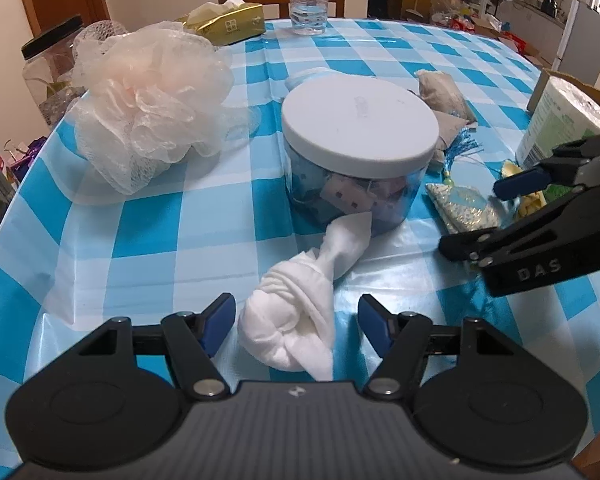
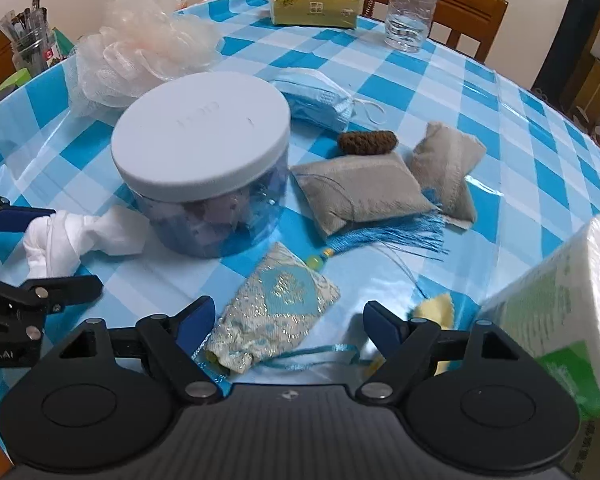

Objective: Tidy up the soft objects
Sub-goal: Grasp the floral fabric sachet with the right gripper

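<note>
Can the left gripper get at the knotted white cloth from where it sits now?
Probably yes. The left gripper is open with the knotted white cloth lying between its fingers, nothing across the path. The cloth's far tail touches the lidded jar, which should not block a close.

Water bottle (image 2: pixel 410 12), tissue box (image 2: pixel 314 10), chairs (image 2: pixel 470 14)

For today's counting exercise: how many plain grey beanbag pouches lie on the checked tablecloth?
2: the larger grey pouch lies right of the jar; the smaller grey pouch lies right of that. The jar could hide others.
</note>
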A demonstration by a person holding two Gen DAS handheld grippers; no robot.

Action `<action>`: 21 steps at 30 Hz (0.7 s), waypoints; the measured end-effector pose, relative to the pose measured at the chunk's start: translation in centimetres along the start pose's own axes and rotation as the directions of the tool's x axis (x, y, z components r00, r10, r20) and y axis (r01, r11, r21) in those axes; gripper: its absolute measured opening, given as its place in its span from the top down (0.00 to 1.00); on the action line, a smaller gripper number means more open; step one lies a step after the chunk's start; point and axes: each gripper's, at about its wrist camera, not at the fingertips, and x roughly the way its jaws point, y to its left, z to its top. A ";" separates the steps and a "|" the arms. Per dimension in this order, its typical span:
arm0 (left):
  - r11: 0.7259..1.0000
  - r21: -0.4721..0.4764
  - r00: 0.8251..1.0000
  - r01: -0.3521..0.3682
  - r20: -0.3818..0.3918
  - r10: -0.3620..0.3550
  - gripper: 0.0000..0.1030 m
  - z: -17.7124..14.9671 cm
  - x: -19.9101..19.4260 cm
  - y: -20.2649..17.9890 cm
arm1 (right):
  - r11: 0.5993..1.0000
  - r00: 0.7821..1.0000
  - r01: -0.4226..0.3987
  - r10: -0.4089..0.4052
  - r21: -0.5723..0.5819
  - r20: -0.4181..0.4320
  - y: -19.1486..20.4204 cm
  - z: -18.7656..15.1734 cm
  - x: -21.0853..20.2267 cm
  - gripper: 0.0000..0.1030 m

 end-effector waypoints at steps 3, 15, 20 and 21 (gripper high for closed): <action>1.000 0.015 1.000 0.005 -0.010 -0.005 0.34 -0.1 0.2 0.1 | 1.000 1.000 0.012 -0.012 0.008 -0.005 -0.3 -0.1 -0.2 0.21; 0.998 0.036 0.999 0.044 -0.015 -0.044 0.38 0.2 0.6 0.3 | 0.999 1.000 -0.004 0.004 0.040 0.008 0.5 0.7 0.0 0.43; 0.997 0.057 0.999 0.044 -0.006 -0.044 0.51 0.5 0.4 0.2 | 0.999 1.000 0.002 -0.002 0.038 0.002 0.5 0.6 -0.3 0.54; 0.997 0.061 0.999 0.041 -0.005 -0.041 0.56 0.5 0.4 0.2 | 0.999 1.000 0.004 -0.004 0.036 0.001 0.5 0.6 -0.4 0.56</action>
